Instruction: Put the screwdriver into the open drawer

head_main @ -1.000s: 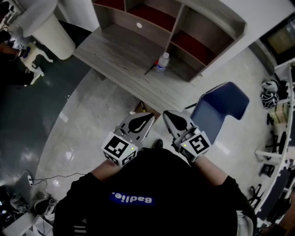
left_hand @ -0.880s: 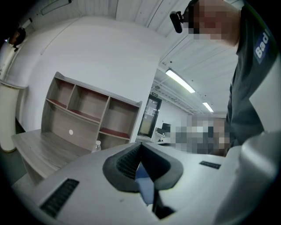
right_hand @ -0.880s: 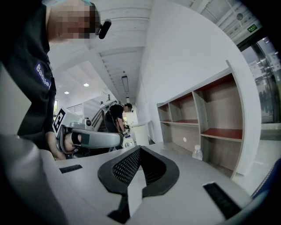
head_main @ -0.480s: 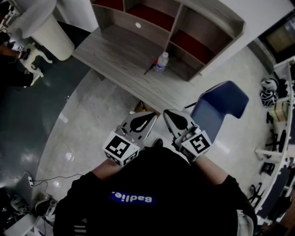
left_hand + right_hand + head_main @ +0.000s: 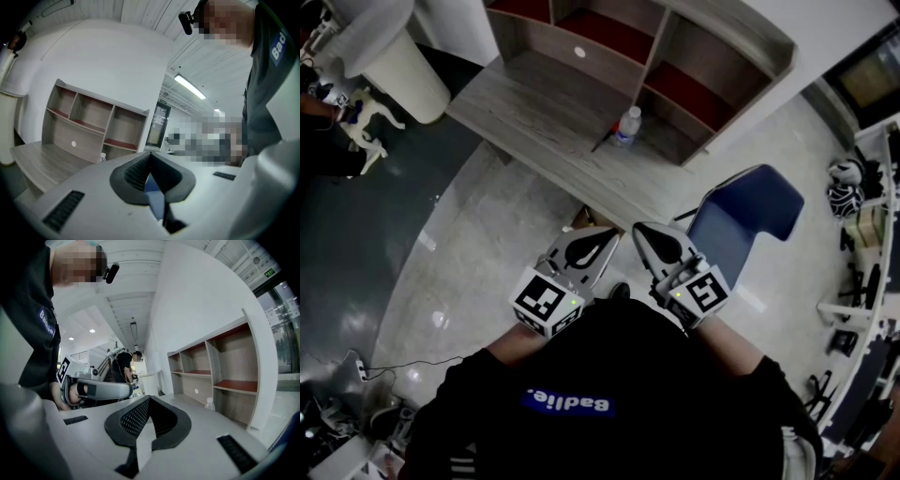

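Plainly, both jaws are clenched on nothing and the screwdriver lies out on the worktop.
Close to the body, the left gripper [image 5: 609,234] and the right gripper [image 5: 640,230] are held side by side, each with its jaws pressed together and nothing between them. Just beyond them a tan corner [image 5: 584,217] is seen under the near edge of the worktop [image 5: 534,112]; it is judged to be the open drawer, though too little of it is shown to be sure. Farther off, a slim dark tool, taken to be the screwdriver [image 5: 602,142], lies flat just beside the water bottle [image 5: 628,127]. For a clean pickup, one pair of jaws would have to be released before the reach. The tool is best approached from the side away from the bottle and gripped squarely across, so that the bottle is not knocked over.
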A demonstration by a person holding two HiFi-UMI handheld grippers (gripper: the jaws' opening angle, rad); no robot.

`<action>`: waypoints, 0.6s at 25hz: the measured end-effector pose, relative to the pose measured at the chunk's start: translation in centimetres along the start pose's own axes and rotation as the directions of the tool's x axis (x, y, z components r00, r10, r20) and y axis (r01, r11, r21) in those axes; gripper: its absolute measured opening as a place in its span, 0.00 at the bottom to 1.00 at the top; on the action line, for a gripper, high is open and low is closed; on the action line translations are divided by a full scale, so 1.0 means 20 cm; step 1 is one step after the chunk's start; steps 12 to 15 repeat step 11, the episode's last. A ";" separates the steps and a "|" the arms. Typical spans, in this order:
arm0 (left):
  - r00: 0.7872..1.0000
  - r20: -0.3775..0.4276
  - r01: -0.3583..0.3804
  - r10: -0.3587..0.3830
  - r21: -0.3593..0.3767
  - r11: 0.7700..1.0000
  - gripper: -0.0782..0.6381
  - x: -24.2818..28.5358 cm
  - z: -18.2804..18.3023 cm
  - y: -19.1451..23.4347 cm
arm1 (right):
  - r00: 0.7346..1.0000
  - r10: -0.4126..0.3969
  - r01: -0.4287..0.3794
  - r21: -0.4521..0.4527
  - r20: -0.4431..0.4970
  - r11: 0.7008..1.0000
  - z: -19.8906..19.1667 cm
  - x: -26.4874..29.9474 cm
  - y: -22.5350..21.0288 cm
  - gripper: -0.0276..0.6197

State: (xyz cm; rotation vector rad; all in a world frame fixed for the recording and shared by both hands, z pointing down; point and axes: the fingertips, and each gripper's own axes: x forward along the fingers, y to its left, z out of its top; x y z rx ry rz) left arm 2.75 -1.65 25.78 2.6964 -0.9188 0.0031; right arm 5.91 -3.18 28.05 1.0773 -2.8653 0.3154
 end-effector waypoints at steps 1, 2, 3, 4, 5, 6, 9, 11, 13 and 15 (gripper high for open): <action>1.000 -0.001 0.001 -0.001 0.000 1.000 0.11 0.00 0.00 0.00 | 1.000 -0.001 0.001 0.001 -0.001 1.000 0.00 0.00 0.00 0.09; 1.000 -0.001 0.001 -0.001 -0.001 1.000 0.11 0.00 0.00 0.00 | 1.000 -0.001 0.001 0.001 -0.001 1.000 0.00 0.00 0.00 0.09; 1.000 -0.001 0.001 -0.001 -0.002 1.000 0.11 0.00 0.00 0.00 | 1.000 -0.001 0.001 0.001 -0.001 1.000 0.00 0.00 0.00 0.09; 1.000 -0.001 0.001 -0.001 -0.003 1.000 0.11 0.01 -0.01 0.00 | 1.000 -0.002 0.002 0.001 -0.001 1.000 0.00 0.00 0.00 0.09; 1.000 0.000 0.002 -0.002 -0.004 1.000 0.11 0.01 -0.02 0.01 | 1.000 -0.002 0.002 0.001 -0.001 1.000 -0.01 0.00 -0.01 0.09; 1.000 -0.001 0.002 -0.002 -0.004 1.000 0.11 0.01 -0.02 0.01 | 1.000 -0.003 0.003 0.000 -0.001 1.000 -0.01 0.00 -0.01 0.09; 1.000 -0.001 0.003 -0.003 -0.004 1.000 0.11 0.01 -0.03 0.01 | 1.000 -0.007 0.007 0.001 -0.003 1.000 -0.02 -0.01 -0.01 0.09; 1.000 -0.002 0.003 -0.003 -0.003 1.000 0.11 0.01 -0.02 0.00 | 1.000 -0.008 0.008 0.002 -0.001 1.000 -0.01 -0.01 -0.01 0.09; 1.000 -0.002 0.003 -0.003 -0.003 1.000 0.11 0.01 -0.02 0.00 | 1.000 -0.008 0.008 0.002 -0.001 1.000 -0.01 -0.01 -0.01 0.09; 1.000 -0.002 0.003 -0.003 -0.003 1.000 0.11 0.01 -0.02 0.00 | 1.000 -0.008 0.008 0.002 -0.001 1.000 -0.01 -0.01 -0.01 0.09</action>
